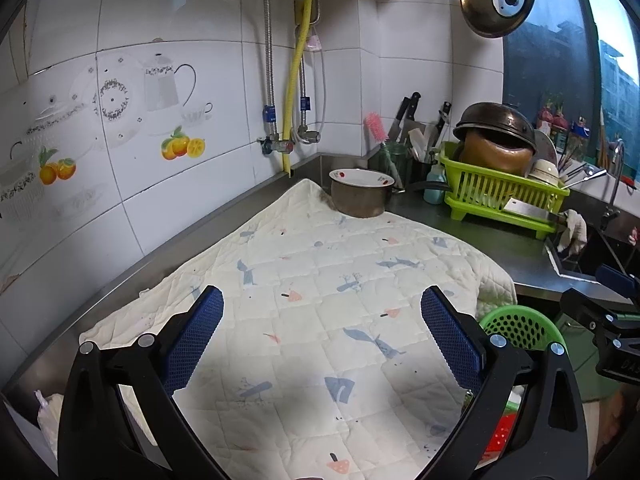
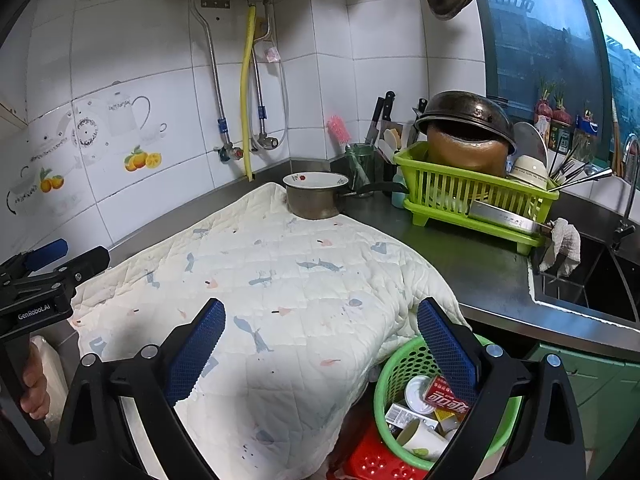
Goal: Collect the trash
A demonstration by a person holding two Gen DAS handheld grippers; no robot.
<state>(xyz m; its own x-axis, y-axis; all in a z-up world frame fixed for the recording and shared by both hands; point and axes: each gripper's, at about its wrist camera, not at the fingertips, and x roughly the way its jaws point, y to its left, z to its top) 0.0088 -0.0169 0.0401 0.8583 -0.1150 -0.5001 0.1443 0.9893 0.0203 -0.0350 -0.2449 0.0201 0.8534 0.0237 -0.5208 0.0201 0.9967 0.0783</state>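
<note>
A green perforated basket [image 2: 390, 384] sits below the counter's front edge and holds trash: a red packet [image 2: 446, 398], a paper cup [image 2: 424, 438], a round lid and small cartons. Its rim also shows in the left wrist view [image 1: 520, 326]. My right gripper [image 2: 320, 344] is open and empty, hovering over the quilted cloth [image 2: 280, 280], its right finger above the basket. My left gripper [image 1: 322, 334] is open and empty over the same cloth [image 1: 312, 300]. The left gripper shows at the left edge of the right wrist view [image 2: 44, 276].
A metal pot [image 2: 316, 196] stands on the cloth's far edge. A green dish rack [image 2: 476, 196] with pans and bowls stands at the back right, beside a knife block and a brush. The sink [image 2: 592, 288] is at the right. A red stool [image 2: 376, 464] stands under the basket.
</note>
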